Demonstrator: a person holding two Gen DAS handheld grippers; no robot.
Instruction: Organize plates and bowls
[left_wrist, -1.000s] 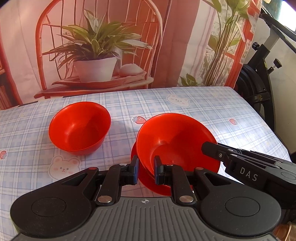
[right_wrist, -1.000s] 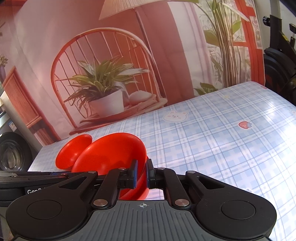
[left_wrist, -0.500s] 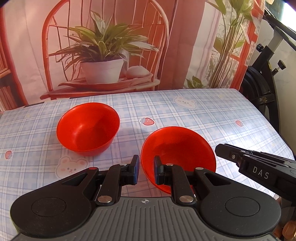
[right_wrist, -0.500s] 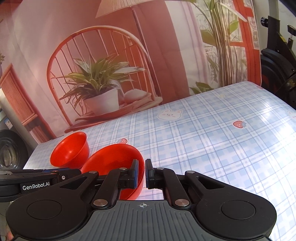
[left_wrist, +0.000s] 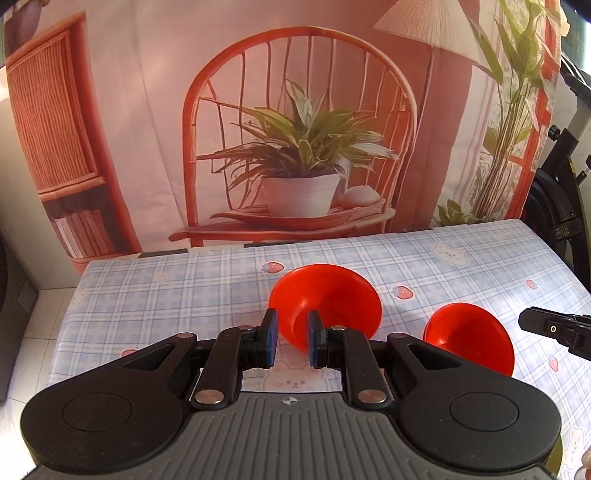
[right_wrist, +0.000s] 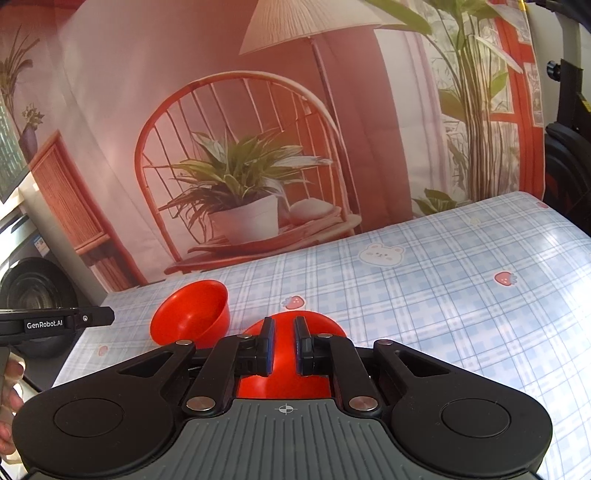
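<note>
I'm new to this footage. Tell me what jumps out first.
Two bright red bowls on the blue checked tablecloth: the nearer left bowl sits just beyond the left gripper, the right bowl beside it. Behind the table hangs a printed backdrop of a potted plant on a red chair.

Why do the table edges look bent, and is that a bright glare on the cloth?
Left wrist view: the fisheye lens bows the table's far edge; the picture is sharp, with a reddish tint on the backdrop. Right wrist view: light glares white on the tablecloth at right, washing out its checks.
</note>
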